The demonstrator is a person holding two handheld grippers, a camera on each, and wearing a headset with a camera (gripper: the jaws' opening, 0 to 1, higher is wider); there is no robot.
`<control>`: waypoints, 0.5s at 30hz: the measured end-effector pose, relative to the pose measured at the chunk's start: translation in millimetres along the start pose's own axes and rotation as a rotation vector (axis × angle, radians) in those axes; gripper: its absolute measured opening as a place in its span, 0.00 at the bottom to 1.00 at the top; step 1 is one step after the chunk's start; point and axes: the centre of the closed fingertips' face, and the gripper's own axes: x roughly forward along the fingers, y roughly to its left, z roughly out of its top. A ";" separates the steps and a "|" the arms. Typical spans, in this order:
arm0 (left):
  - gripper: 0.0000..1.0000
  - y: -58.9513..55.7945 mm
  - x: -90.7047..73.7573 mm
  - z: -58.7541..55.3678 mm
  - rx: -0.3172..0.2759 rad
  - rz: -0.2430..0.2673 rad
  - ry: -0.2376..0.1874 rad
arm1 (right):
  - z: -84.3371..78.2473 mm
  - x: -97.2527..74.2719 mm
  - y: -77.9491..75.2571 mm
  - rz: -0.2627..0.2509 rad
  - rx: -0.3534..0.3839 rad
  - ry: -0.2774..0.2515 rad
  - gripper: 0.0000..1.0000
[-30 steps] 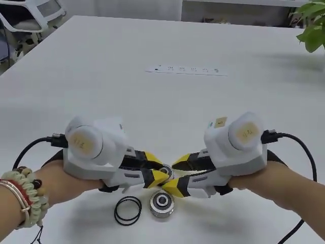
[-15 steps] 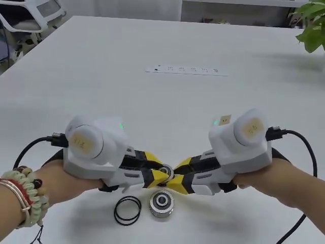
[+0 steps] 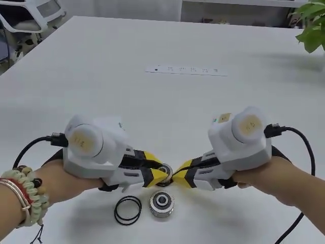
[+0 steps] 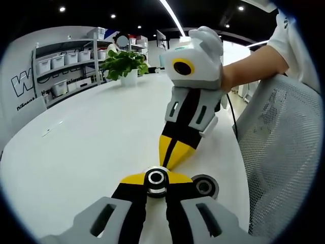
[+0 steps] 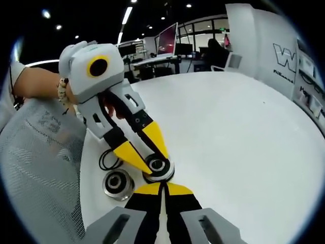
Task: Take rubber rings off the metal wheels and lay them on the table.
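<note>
My head view is bright and even. The white counter carries only soft, pale shadows beneath my left tool and right tool. Both tool views bow hard toward their edges, dim overhead, with a ceiling strip light glaring.

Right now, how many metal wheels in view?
2. One wheel is clamped in the left gripper's jaws above the table; the other wheel sits on the table below it, beside the loose rubber rings. None looks hidden.
</note>
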 end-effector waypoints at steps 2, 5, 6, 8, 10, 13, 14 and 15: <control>0.08 0.0 0.0 0.0 -0.001 0.000 -0.001 | 1.8 0.9 -0.8 -0.004 0.007 0.018 0.00; 0.08 0.0 0.1 0.0 0.000 0.000 -0.001 | -0.3 0.0 -1.0 -0.012 0.060 0.031 0.00; 0.08 0.0 0.1 -0.1 0.001 0.000 -0.001 | 0.5 -0.2 -1.9 -0.014 0.049 0.026 0.00; 0.08 -0.6 0.5 0.2 0.004 0.001 -0.001 | -0.9 -0.6 -3.1 -0.028 0.107 0.031 0.00; 0.08 -0.7 0.5 0.2 0.006 0.001 -0.001 | -1.0 -1.4 -3.8 -0.023 0.160 0.023 0.00; 0.08 -0.9 0.2 0.2 0.008 -0.002 -0.004 | -0.2 -2.9 -5.6 -0.019 0.254 0.005 0.00; 0.08 -1.0 0.1 0.2 0.007 -0.003 -0.006 | 1.0 -4.1 -7.8 -0.014 0.284 -0.015 0.00; 0.08 -1.0 0.1 0.2 0.007 -0.003 -0.007 | 3.1 -5.3 -8.5 -0.002 0.323 -0.038 0.00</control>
